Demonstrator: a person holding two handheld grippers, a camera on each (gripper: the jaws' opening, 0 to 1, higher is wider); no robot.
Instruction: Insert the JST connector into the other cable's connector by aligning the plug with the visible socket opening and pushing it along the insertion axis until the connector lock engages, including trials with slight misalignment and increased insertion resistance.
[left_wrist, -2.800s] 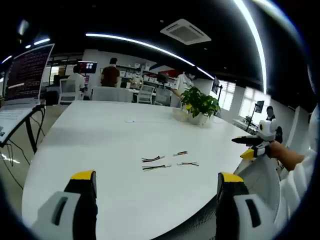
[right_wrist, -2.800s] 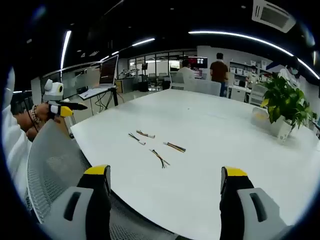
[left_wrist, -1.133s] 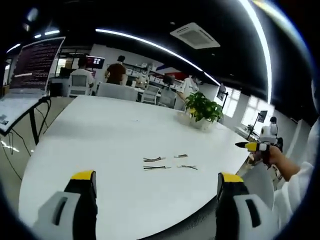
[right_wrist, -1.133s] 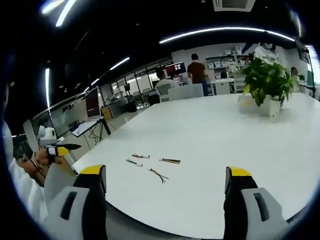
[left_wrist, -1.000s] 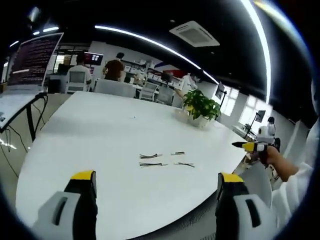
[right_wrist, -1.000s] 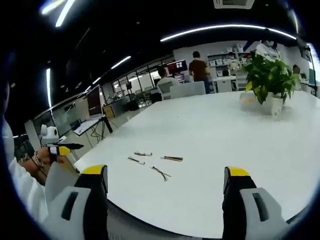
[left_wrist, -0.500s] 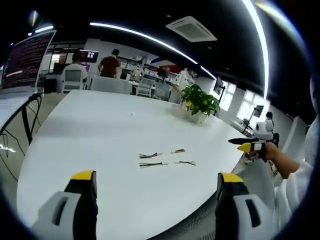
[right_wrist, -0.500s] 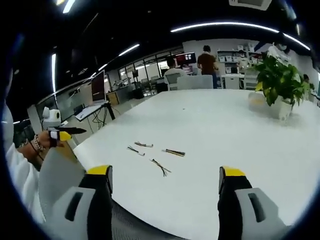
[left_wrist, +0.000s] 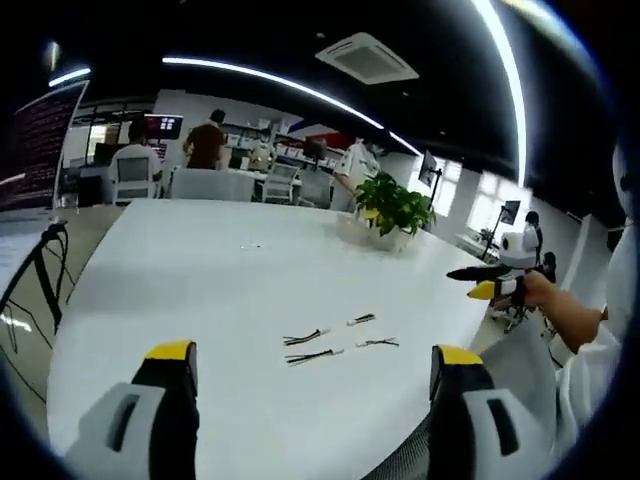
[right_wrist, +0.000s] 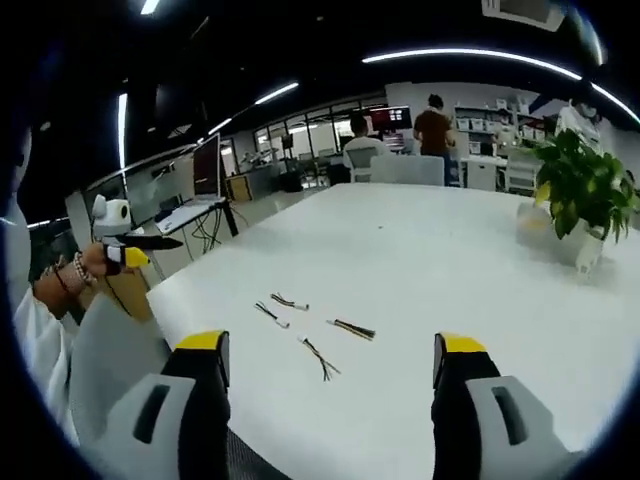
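Several short JST cables lie loose on the white table (left_wrist: 160, 280): one pair (left_wrist: 305, 337) (left_wrist: 314, 355) and, right of it, two more (left_wrist: 361, 320) (left_wrist: 378, 343). In the right gripper view the same cables (right_wrist: 290, 301) (right_wrist: 271, 315) (right_wrist: 350, 329) (right_wrist: 320, 358) lie ahead of the jaws. My left gripper (left_wrist: 313, 352) is open and holds nothing, well short of the cables. My right gripper (right_wrist: 328, 345) is open too, with nothing in it. Each gripper also shows in the other's view, held in a hand off the table's edge: right gripper (left_wrist: 465, 279), left gripper (right_wrist: 150, 248).
A potted plant (left_wrist: 395, 205) (right_wrist: 580, 195) stands at the table's far side. A laptop on a stand (right_wrist: 205, 170) is beyond the table's edge. A mesh chair back (right_wrist: 110, 350) sits close to the near edge. People stand and sit at desks in the background.
Both views have shifted as the hands moved; the cables now sit a little nearer the right gripper's jaws. The cables lie as before and both grippers stay open.
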